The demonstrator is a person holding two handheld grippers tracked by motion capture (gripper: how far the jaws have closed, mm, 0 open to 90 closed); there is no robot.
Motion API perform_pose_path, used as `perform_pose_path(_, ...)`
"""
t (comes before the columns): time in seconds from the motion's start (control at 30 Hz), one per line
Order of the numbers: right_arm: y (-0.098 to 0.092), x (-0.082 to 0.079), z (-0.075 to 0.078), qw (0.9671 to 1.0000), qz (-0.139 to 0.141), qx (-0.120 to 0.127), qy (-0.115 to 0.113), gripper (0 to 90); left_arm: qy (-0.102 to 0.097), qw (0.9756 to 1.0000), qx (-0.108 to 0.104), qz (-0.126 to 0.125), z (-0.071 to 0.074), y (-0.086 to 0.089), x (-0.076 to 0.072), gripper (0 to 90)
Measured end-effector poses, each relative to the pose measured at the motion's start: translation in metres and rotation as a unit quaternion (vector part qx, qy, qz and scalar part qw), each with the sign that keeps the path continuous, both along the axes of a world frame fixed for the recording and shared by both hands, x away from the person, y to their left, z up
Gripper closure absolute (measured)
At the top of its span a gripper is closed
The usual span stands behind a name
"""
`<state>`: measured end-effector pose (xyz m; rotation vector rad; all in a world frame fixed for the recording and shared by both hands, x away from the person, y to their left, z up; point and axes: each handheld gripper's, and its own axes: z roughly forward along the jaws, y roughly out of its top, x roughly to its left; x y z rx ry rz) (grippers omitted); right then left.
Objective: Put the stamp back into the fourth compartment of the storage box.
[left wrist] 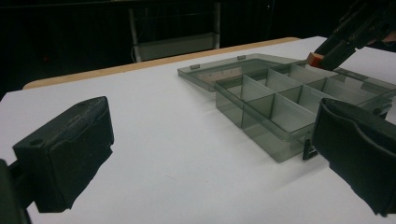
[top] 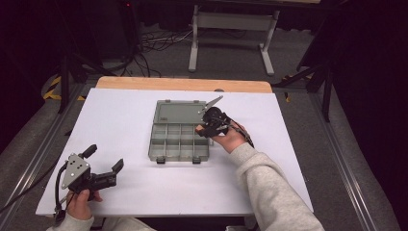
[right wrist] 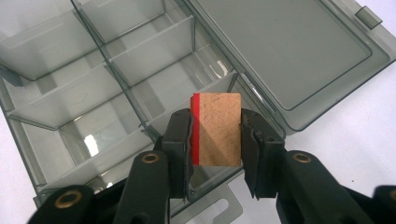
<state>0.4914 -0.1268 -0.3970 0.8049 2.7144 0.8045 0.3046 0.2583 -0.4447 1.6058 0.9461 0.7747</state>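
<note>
A grey see-through organiser box (top: 179, 137) lies open mid-table, its lid (top: 179, 113) folded flat on the far side; the compartments (right wrist: 70, 93) look bare. My right gripper (top: 206, 128) hovers over the box's right far corner, shut on a small wooden block with a red side (right wrist: 218, 129). The block (left wrist: 314, 59) hangs just above a compartment by the lid hinge. My left gripper (top: 102, 159) rests low at the table's front left, well away from the box (left wrist: 280, 107), with its jaws wide apart and nothing between them.
The white tabletop (top: 120, 120) has a wooden strip (top: 183, 84) along its far edge. Beyond it stand a white table frame (top: 231, 29) and cables on the floor. Dark stands flank both sides.
</note>
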Motion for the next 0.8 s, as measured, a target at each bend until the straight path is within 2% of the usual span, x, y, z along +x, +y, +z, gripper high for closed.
perform_pose_path(0.8,0.005,0.0015,-0.0089,0.9997,0.009,-0.021,0.009,65.3,0.003,1.0,0.001,-0.001,-0.0003,0.0,0.0005,0.1)
